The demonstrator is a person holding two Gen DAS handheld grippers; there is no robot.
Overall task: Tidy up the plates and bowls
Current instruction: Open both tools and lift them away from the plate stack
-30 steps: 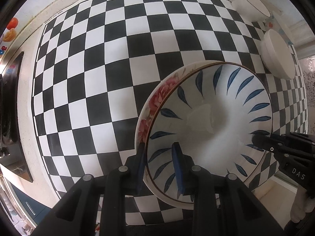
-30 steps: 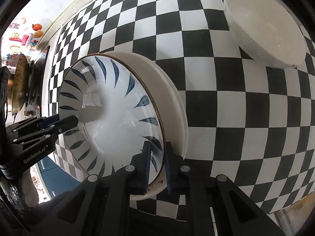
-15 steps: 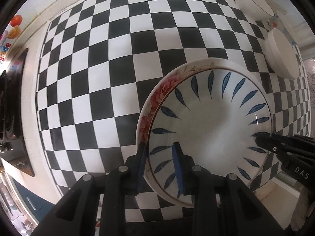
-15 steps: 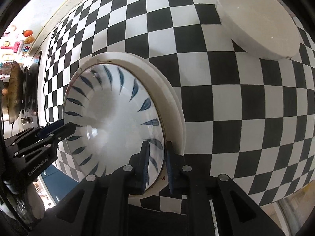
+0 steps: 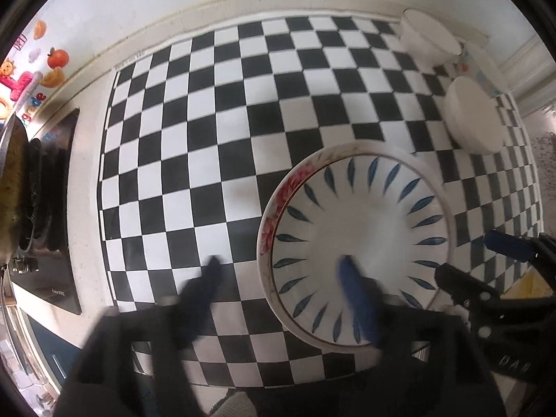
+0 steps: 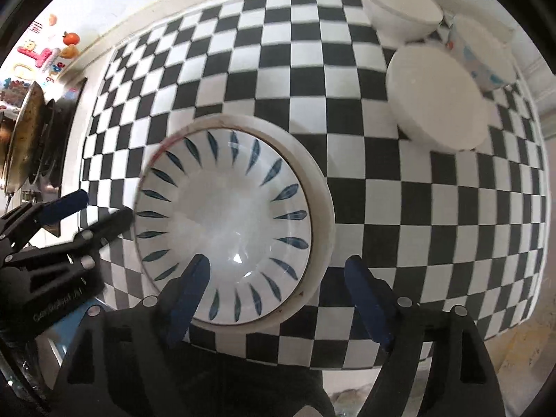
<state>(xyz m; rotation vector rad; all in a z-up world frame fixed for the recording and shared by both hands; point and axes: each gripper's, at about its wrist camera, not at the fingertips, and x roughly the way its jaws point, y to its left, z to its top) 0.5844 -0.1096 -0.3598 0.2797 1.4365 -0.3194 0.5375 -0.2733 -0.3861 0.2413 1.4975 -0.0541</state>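
A blue-leaf plate [image 5: 365,232] lies stacked on a rose-rimmed plate [image 5: 278,201] on the checkered cloth. The same stack, leaf plate [image 6: 226,229] on the wider white plate [image 6: 312,180], shows in the right wrist view. My left gripper [image 5: 281,274] is open and blurred, one finger over the plate's near edge, one beside it. My right gripper [image 6: 278,274] is open, its fingers straddling the stack's near right rim without touching. Each gripper shows in the other view, the right gripper [image 5: 486,260] and the left gripper [image 6: 90,208].
White bowls stand at the back right: one upright [image 6: 399,10], one upturned [image 6: 438,100], and a patterned bowl [image 6: 483,55] behind. A stove with a pan [image 6: 27,139] stands at the left. The cloth's front edge [image 6: 347,361] is close.
Both grippers have opened and let go of the plate stack. The stack now rests flat on the cloth. Both cameras have pulled back and up.
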